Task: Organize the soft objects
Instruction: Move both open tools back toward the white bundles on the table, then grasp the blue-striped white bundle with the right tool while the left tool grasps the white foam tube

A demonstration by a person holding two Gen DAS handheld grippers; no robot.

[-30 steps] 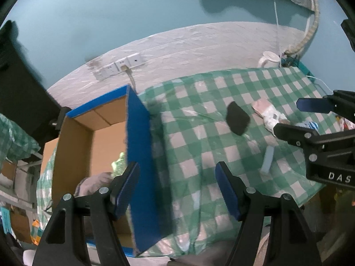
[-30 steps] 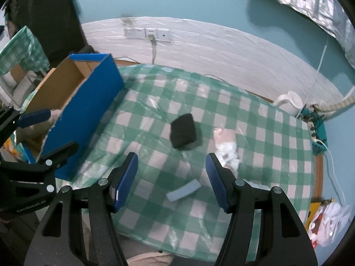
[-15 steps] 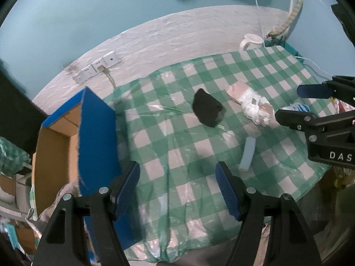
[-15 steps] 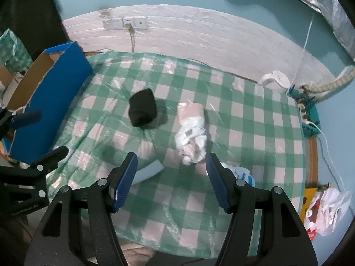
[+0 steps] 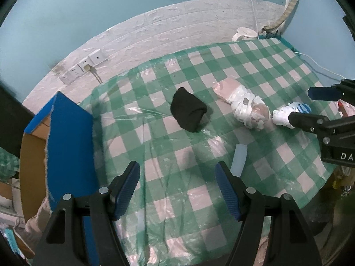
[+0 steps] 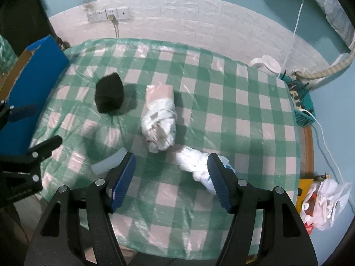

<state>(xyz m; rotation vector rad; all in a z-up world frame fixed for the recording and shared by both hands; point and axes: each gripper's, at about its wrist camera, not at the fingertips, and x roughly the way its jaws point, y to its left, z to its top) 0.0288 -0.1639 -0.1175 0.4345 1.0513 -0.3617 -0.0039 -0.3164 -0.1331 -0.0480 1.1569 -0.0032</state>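
Note:
A black rolled cloth lies on the green checked table. Right of it lies a bundle wrapped in clear plastic. A white and blue soft item lies further right, beside the right gripper's right finger. A pale blue strip lies near the left gripper's right finger. My left gripper is open and empty above the table's front. My right gripper is open and empty, hovering in front of the plastic bundle. It also shows in the left wrist view.
A blue cardboard box with an open top stands at the table's left edge. A white kettle sits at the back right. Wall sockets are behind the table. A plastic bag lies off the right edge.
Both grippers have swung to the right, away from the blue box. The black cloth and plastic bundle have shifted left in both views. The white and blue item came into view.

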